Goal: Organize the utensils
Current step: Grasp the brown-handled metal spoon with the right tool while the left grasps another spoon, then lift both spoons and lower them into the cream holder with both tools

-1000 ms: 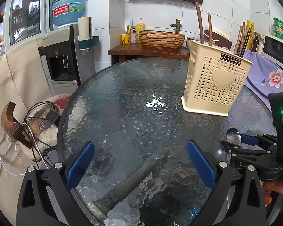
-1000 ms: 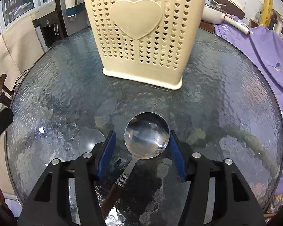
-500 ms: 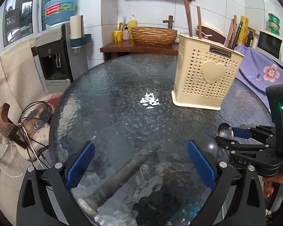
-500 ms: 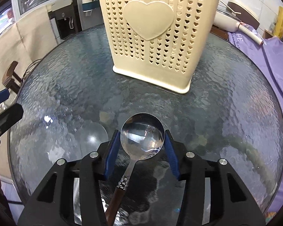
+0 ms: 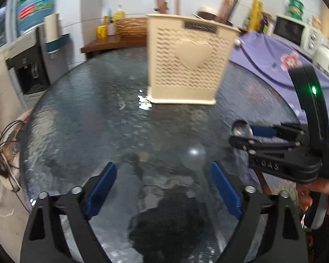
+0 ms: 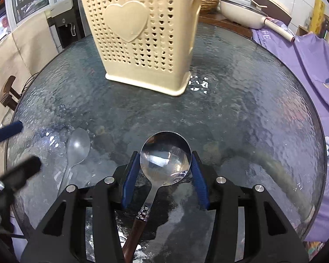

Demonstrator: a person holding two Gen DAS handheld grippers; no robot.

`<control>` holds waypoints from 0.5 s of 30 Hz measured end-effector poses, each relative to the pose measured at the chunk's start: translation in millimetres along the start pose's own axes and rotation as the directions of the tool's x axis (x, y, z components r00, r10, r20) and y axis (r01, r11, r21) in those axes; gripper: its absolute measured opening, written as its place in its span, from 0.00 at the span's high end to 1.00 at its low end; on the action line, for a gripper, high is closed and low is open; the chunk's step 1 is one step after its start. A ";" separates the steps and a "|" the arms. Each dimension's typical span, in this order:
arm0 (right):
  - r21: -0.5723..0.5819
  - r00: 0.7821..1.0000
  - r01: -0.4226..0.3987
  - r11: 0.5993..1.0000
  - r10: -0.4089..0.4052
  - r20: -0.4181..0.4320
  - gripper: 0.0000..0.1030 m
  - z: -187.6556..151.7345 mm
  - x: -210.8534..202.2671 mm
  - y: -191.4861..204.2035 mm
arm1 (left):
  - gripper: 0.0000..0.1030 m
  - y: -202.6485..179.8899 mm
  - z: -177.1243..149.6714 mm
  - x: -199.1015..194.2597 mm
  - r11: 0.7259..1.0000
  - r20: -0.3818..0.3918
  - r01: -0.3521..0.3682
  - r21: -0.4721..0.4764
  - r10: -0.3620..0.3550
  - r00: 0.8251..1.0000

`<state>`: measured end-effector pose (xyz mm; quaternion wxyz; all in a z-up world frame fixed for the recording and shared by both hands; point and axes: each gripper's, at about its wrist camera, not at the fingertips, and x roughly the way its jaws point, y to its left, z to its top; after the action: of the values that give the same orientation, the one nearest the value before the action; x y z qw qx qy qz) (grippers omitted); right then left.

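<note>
I am holding the spoon (image 6: 165, 158) by its bowl in the clenched right tongs (image 6: 164, 173), above the near edge of the table (image 6: 252, 109), and should be lifting it over the cream holder (image 6: 142, 37) before tipping it handle-down, while the left tongs (image 5: 162, 188) are hanging released and empty.

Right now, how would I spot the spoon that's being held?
Find the round glass table with the cream heart-fronted basket. In front of it, the right gripper clamps a spoon by its bowl. It is shiny metal with a brown handle, whereas the pale image beside it is only its reflection.
</note>
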<state>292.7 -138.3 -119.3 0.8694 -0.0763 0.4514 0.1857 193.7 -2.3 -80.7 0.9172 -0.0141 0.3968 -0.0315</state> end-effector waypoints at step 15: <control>0.024 1.000 0.018 1.000 -0.018 -0.002 0.54 0.2 0.5 -18.9 | 0.38 -34.1 6.4 43.3 0.998 -0.081 -0.007 0.062 0.012 0.997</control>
<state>300.5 -155.5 -120.3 0.8716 -0.0700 0.4535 0.1721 226.4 -39.4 -106.1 0.9005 0.0173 0.4326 -0.0400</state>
